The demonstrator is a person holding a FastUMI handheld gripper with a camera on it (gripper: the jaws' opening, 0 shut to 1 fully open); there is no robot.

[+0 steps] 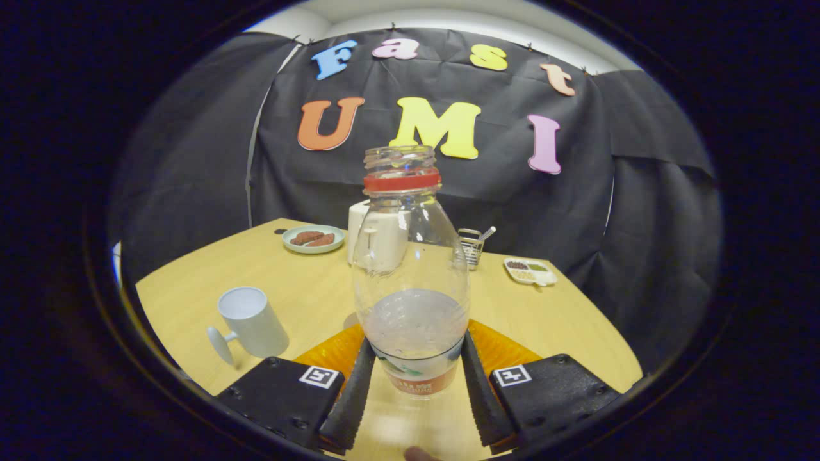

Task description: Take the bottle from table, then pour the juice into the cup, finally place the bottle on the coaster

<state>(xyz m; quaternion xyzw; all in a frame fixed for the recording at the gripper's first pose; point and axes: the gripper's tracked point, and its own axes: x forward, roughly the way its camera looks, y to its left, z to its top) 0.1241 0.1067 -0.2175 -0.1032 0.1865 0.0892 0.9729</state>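
Bottle (410, 275) upright between the gripper (413, 378) fingers, clamped low at the label, base near or on the orange coaster (506, 349) — can't tell which. Uncapped, some juice left; cup (251, 321) close alongside on the counter (307, 288). Risk — low grip, top-heavy tilt, spill if released off-centre.

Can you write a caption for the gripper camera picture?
Gripper shut on an uncapped bottle above an orange coaster, cup nearby.

Bottle (410, 275) upright between the gripper (413, 384) fingers, on the coaster (506, 352) — cup (252, 320) left; far behind: plate (314, 239), jug (375, 240), rack (471, 246), dish (530, 271) right.
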